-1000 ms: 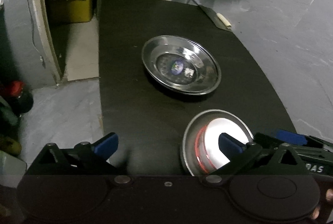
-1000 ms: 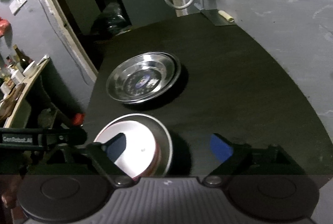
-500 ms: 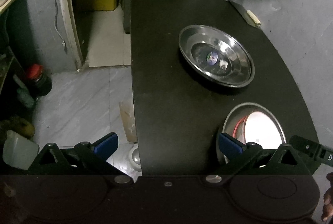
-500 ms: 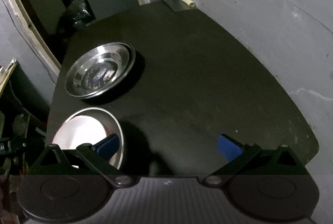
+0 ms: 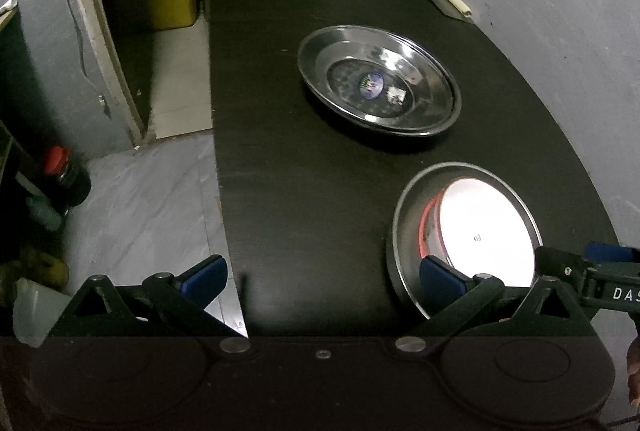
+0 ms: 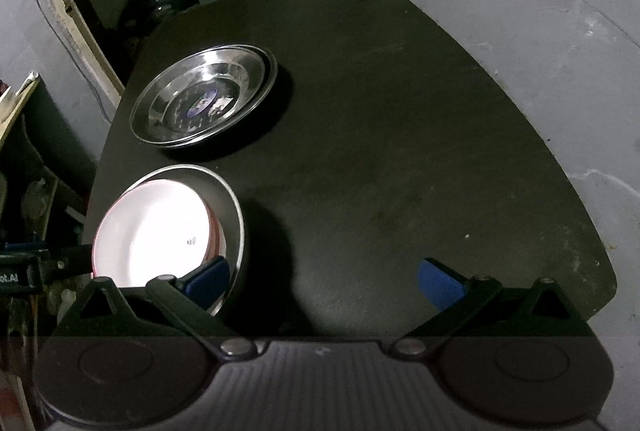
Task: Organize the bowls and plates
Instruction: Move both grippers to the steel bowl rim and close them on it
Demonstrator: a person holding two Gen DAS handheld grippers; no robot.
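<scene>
The right gripper (image 6: 324,281) hangs with its jaws spread wide and nothing between them, only bare black table (image 6: 400,159) showing in the gap. Its left blue pad overlaps the near rim of the steel bowl (image 6: 236,215) in the picture, but whether it touches cannot be told. That bowl, with a white red-rimmed bowl (image 6: 156,235) nested inside it, lies at about ten o'clock from this gripper, close in. In the left wrist view the left gripper (image 5: 320,275) is also released and empty, half over the table's left edge, and the same steel bowl (image 5: 400,231) sits at about two o'clock from it, the white bowl (image 5: 484,231) inside; the right pad overlaps its near rim. The bowls are round, so there is no long axis to line up with; what matters is the rim, and both hands look about equally near. Beyond, at about eleven o'clock in the right view and one o'clock in the left, stands the stack of steel plates (image 6: 204,99) (image 5: 380,79), near the bowls but apart from them. The stacking looks largely done. Nothing stands between either gripper and the bowls; the main risk is the two grippers crowding each other, since each shows at the edge of the other's view.
</scene>
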